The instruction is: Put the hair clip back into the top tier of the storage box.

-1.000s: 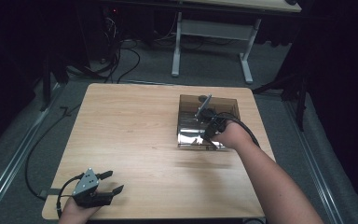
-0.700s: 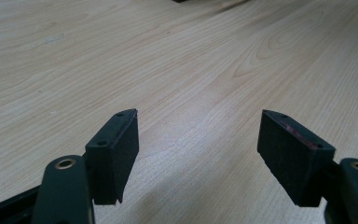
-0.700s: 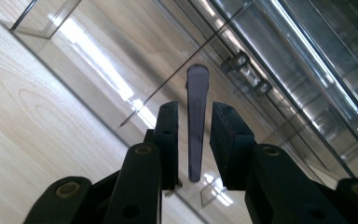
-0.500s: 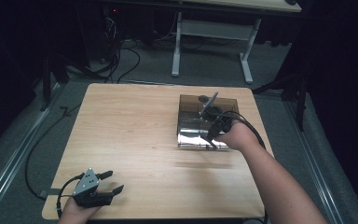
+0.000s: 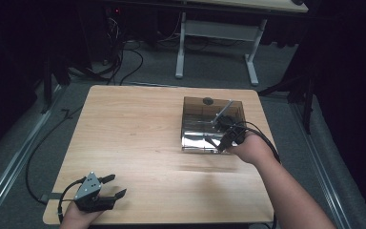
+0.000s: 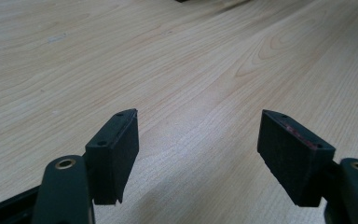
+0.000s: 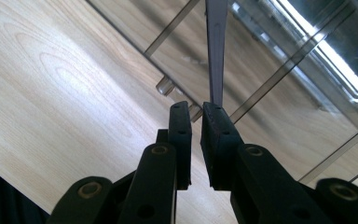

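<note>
Wooden table (image 5: 138,143), light grain, takes up most of the high view. On its far right part sits a smoked clear plastic box (image 5: 212,125), low walls, shiny reflective bottom at the near side, a small dark knob (image 5: 208,100) on its far wall. A thin grey lid panel (image 5: 224,110) stands tilted up over the box, one end lifted; in the right gripper view the same panel (image 7: 216,51) runs edge-on straight away from the jaws, with the box's clear ribs crossing behind it. Right gripper (image 5: 224,138) at the box's near right corner, hand behind it, cable trailing toward the table's right edge. Its jaws have just been closing and now stand nearly together (image 7: 196,123), a narrow slit left between the pads, the panel's near edge meeting the tip of the right pad; whether it is truly pinched I cannot tell. Left gripper (image 5: 112,187) rests at the near left corner of the table, well apart from the box, jaws wide (image 6: 198,140), bare wood between them.
</note>
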